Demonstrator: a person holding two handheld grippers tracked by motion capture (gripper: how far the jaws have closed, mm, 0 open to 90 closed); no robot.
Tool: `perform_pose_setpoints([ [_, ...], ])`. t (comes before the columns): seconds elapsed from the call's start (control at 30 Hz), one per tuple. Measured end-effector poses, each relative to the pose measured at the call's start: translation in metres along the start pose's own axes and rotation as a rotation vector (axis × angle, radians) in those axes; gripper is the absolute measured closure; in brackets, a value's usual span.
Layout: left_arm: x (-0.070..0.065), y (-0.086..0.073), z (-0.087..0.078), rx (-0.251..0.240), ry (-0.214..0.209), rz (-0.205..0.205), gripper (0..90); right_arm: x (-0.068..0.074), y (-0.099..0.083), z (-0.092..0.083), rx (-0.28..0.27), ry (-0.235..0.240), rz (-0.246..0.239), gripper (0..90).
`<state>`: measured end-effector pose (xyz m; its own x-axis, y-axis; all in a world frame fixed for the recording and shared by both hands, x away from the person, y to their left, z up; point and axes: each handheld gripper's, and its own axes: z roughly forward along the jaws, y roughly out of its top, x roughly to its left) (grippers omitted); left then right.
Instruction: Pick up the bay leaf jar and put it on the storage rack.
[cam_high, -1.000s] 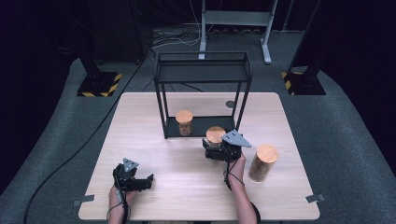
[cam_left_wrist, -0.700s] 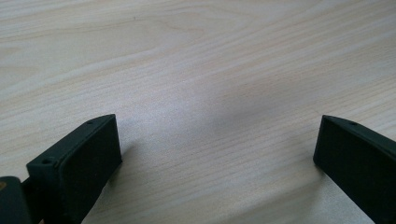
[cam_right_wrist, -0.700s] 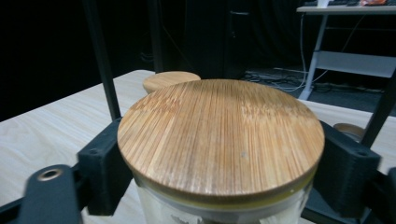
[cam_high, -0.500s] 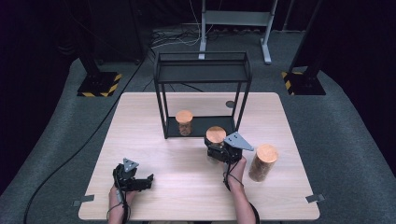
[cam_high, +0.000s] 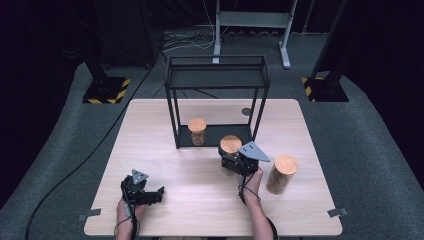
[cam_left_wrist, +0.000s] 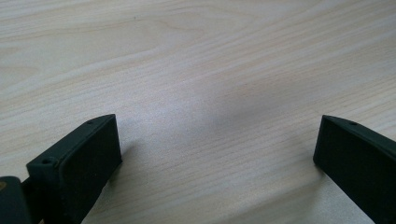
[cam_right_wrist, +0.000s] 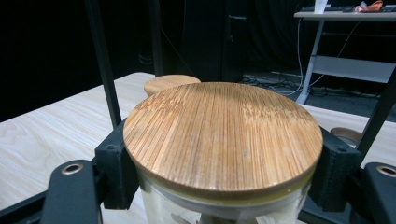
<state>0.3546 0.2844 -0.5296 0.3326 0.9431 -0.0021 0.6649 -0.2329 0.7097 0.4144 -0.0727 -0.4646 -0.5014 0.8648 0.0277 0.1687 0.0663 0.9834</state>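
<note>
Right gripper (cam_high: 231, 161) has its two black jaws squeezed onto a glass jar (cam_right_wrist: 219, 205), one jaw on each side just under the jar's round bamboo lid (cam_right_wrist: 223, 135). The jaws have just been closing, and the jar sits between them with the pads pressing on the glass. From above, this jar stands on the light wooden table (cam_high: 150, 130), just in front of a black metal rack (cam_high: 217, 75) and near the rack's right front leg. The person's right hand (cam_high: 252, 181) holds the gripper from behind, and a grey three-cornered plate sits on top of it. A second jar (cam_high: 197, 131) with the same kind of lid stands on the dark bottom shelf of the rack, behind the held jar and a bit to the left. In the right gripper view its lid peeks out behind the held lid, next to a black rack leg. A third jar (cam_high: 282, 174), taller, stands on the table to the right of the right hand, close to it but not touching. A small round thing (cam_high: 246, 111) lies on the table behind the rack. Left gripper (cam_high: 145, 192) rests low near the front left part of the table, held by the left hand (cam_high: 125, 212). Its jaws are spread wide apart with only bare wood between them.
</note>
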Motion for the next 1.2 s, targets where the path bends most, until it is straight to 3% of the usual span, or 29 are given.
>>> perform_pose_setpoints([
  [1.2, 0.000, 0.000, 0.000, 0.000, 0.002, -0.002, 0.0, 0.004, 0.031, 0.010, 0.001, -0.005, -0.033, 25.1],
])
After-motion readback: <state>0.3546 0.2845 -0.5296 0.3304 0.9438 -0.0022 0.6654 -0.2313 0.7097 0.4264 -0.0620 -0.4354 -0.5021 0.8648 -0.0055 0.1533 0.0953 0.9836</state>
